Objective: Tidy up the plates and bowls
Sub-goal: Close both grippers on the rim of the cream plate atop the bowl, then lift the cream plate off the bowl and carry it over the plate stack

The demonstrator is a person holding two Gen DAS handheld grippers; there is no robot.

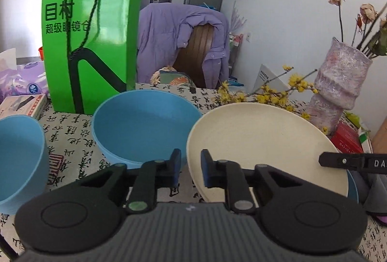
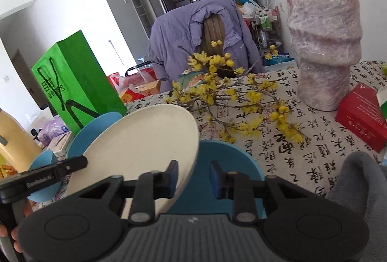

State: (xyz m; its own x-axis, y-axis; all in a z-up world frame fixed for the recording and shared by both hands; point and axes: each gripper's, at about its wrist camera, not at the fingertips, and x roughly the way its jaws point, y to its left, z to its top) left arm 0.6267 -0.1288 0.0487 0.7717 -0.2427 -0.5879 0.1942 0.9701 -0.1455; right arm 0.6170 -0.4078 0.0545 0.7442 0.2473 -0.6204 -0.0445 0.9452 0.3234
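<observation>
Looking down along your left gripper, you have the near-left rim of the cream plate between its two blue pads, which stand close together and clamp it. The rim hides where pad meets plate, so the contact looks firm rather than plainly seen. Your right gripper is likewise closed on the opposite rim of the same plate, with the edge passing between its pads.

The plate hangs between your two grippers above the table, tilted rather than flat. Its hollow face is turned up and towards you. Being round, it has no long axis of its own, but the line from one grip to the other runs left to right across in front of you. In the right wrist view its outline slants from lower left to upper right.

Directly beneath it lies a blue plate on the calligraphy tablecloth. A grey sleeve shows at your right.

Just beside the cream plate, on its left, sits a blue bowl, upright and open upwards, and a second blue bowl stands further left. Behind the first bowl stands a green paper bag.

Beyond the plate on the right, a branch of yellow blossoms lies on the cloth. A mottled pink vase stands upright, with a red box near it. Past the table's far edge, a purple jacket hangs over a chair back.
</observation>
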